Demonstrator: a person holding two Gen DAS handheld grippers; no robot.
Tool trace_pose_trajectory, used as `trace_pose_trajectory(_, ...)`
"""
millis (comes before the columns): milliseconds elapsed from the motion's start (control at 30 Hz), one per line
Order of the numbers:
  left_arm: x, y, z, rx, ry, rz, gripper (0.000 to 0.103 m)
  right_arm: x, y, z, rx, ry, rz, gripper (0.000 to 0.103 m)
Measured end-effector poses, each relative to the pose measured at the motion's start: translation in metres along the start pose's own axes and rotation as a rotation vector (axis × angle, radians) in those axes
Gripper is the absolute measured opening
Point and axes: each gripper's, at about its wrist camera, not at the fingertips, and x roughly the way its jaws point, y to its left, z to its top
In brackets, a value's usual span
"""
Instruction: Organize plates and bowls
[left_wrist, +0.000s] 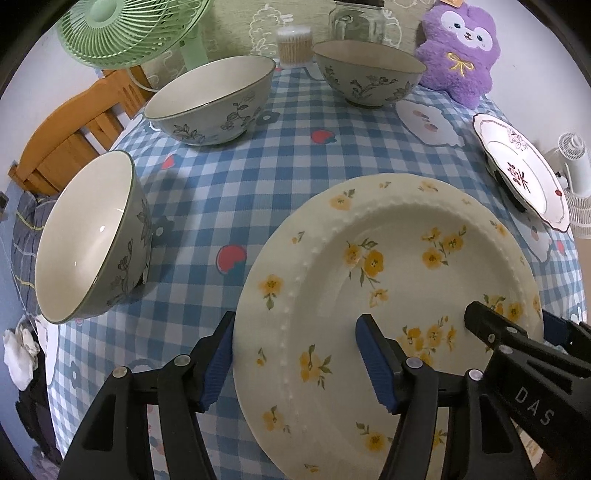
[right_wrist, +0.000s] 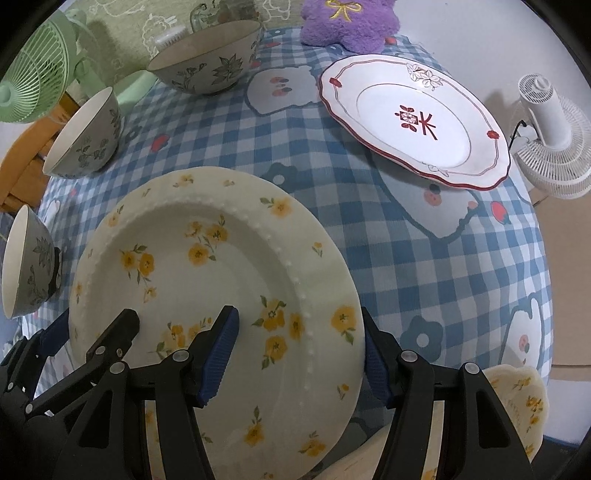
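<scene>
The right gripper (right_wrist: 297, 350) points steeply down with its jaws apart, straddling the right rim of the yellow-flowered plate (right_wrist: 207, 280): one blue pad over the plate's well, the other outside the rim. The left gripper (right_wrist: 88, 332) straddles the plate's left rim in the same way. The plate sits near the table's front edge on the blue checked tablecloth (right_wrist: 369, 229). The red-rimmed plate (right_wrist: 413, 118) lies toward the right edge. Three floral bowls (right_wrist: 207, 59) stand along the left and far sides.

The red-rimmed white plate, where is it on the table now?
The red-rimmed plate lies at the table's far right in the right wrist view, beside the white fan, beyond the yellow-flowered plate.
</scene>
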Motion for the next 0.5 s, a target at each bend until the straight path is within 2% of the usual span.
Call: trace_pose_trajectory(500, -0.01, 0.002, -0.002, 0.014, -0.027, -0.019, 0.063, -0.015, 0.002, -0.007, 0.042, 0.006, -0.031, 0.066)
